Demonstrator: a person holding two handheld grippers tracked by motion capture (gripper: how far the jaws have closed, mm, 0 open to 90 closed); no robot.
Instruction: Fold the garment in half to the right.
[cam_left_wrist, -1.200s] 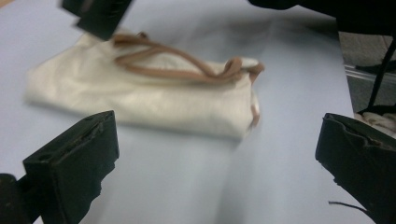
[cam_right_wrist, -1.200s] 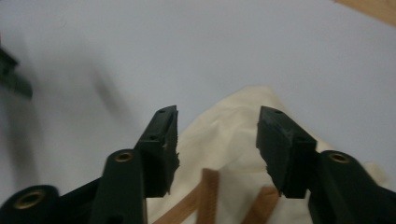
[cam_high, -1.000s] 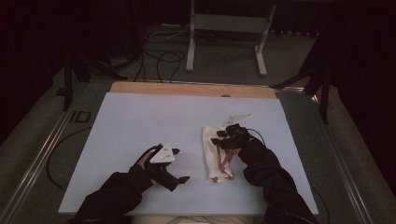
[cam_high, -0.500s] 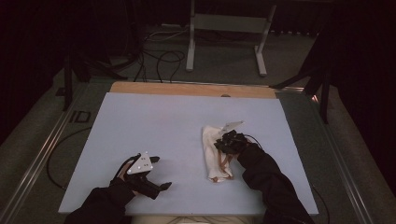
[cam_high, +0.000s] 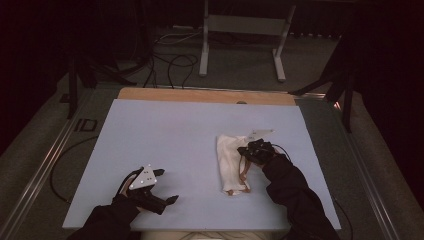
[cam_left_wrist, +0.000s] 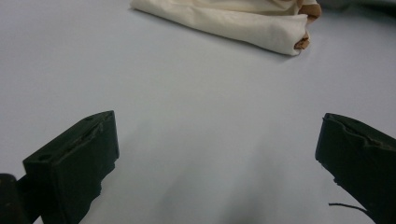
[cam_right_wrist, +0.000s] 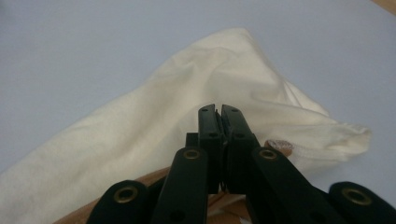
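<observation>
The cream cloth (cam_high: 231, 162) lies folded long on the right half of the pale blue table (cam_high: 170, 135). The right tool (cam_high: 248, 151) sits on it, jaws just squeezed tight together on a pinch of cloth (a brown strap shows under them). The left tool (cam_high: 170, 199) rests near the front edge, wide open, holding nothing.

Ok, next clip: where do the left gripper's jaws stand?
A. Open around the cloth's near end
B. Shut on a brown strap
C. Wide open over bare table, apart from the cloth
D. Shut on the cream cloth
C: in the left gripper view the left gripper has its jaws spread wide over bare table, with the cloth lying farther off, untouched.
</observation>
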